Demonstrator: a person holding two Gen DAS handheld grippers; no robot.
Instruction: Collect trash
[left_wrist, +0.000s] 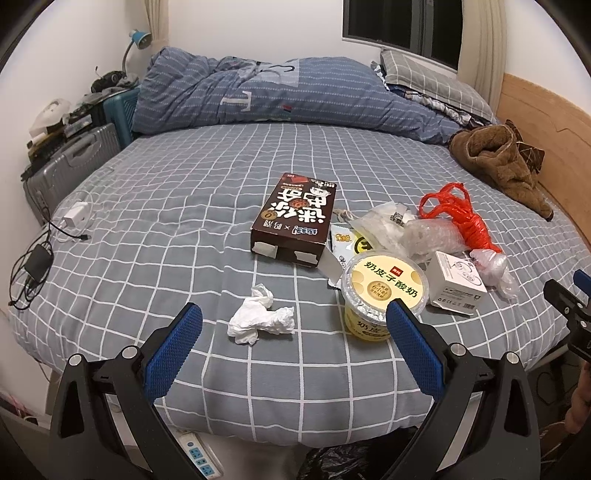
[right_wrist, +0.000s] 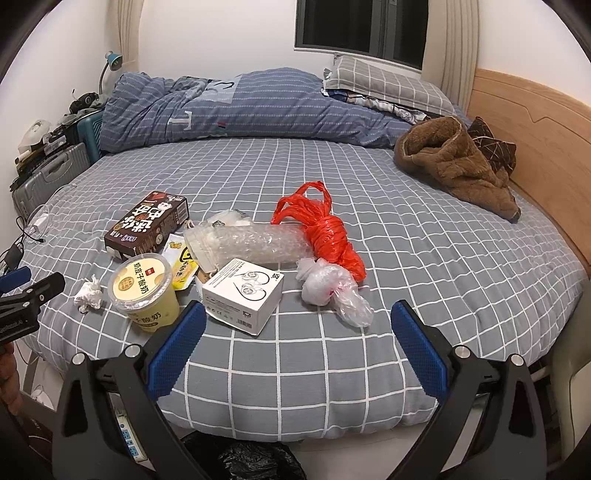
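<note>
The left tool (left_wrist: 295, 325), spread wide and empty, hovers just near of the crumpled tissue (left_wrist: 260, 315), closer than the equally released right tool (right_wrist: 297, 326).

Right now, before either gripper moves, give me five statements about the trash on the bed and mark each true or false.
1. Both the left gripper and the right gripper are open and hold nothing. True.
2. The tissue lies inside the brown box. False: it lies loose on the sheet, nearer the camera than the box.
3. The yogurt cup stands upright with its lid on. True.
4. The red bag sits on the pillow. False: it lies on the sheet beside the bubble wrap.
5. The white box is lying open. False: it looks closed.
</note>
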